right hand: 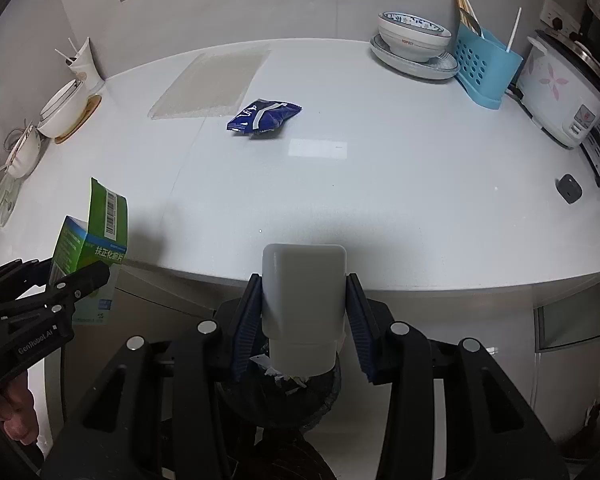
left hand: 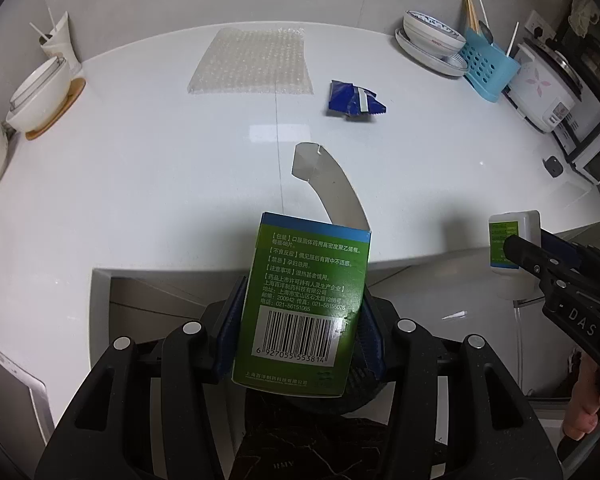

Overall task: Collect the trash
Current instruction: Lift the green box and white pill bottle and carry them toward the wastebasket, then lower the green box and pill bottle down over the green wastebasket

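Both clamped, green box (left hand: pixel 304 300) (flap open), white bottle (right hand: pixel 303 304)

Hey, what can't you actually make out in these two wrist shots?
- Bin: both views; the held items and grippers cover most of it, so its contents are unclear.
- Bottle: right view shows only its blank side; in the left view its label is too small to read.
- Box: its open top faces away in the left view, so its inside is hidden.
- Wrapper: print too small in both views.
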`<state>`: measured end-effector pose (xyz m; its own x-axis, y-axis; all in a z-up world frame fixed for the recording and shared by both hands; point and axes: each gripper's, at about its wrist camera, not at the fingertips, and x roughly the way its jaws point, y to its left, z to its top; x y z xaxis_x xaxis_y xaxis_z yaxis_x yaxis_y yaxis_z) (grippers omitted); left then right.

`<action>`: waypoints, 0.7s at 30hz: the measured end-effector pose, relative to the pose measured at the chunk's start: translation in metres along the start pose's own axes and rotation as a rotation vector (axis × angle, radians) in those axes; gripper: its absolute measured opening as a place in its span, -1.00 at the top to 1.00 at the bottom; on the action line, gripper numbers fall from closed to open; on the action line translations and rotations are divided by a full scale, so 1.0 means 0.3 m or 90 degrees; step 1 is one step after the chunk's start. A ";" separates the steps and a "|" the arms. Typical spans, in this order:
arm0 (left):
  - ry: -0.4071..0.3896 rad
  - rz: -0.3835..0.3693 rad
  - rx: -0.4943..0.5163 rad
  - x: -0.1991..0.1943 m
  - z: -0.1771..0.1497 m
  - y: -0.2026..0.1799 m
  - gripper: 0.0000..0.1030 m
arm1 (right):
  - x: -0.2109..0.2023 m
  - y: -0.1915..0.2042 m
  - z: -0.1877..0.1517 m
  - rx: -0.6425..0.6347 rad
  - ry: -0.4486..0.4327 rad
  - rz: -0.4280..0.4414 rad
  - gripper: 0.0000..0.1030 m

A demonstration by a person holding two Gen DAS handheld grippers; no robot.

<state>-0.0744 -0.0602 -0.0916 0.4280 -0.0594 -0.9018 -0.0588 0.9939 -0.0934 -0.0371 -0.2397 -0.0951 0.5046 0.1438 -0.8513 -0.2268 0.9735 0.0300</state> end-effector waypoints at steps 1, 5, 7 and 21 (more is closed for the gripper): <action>0.002 0.000 0.000 -0.001 -0.017 -0.003 0.05 | -0.002 -0.003 -0.016 -0.001 -0.001 0.002 0.23; 0.006 0.003 0.001 0.007 -0.065 -0.006 0.05 | -0.002 -0.015 -0.070 -0.002 0.000 0.006 0.23; 0.013 0.000 -0.002 0.021 -0.088 -0.005 0.05 | 0.004 -0.017 -0.094 -0.005 0.002 0.007 0.23; 0.031 -0.013 -0.001 0.174 -0.251 -0.037 0.05 | 0.148 -0.039 -0.279 -0.004 0.049 0.028 0.23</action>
<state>-0.1192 -0.0815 -0.1695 0.3842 -0.0843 -0.9194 -0.0525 0.9922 -0.1129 -0.0818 -0.2596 -0.1770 0.4286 0.1714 -0.8871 -0.2523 0.9655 0.0646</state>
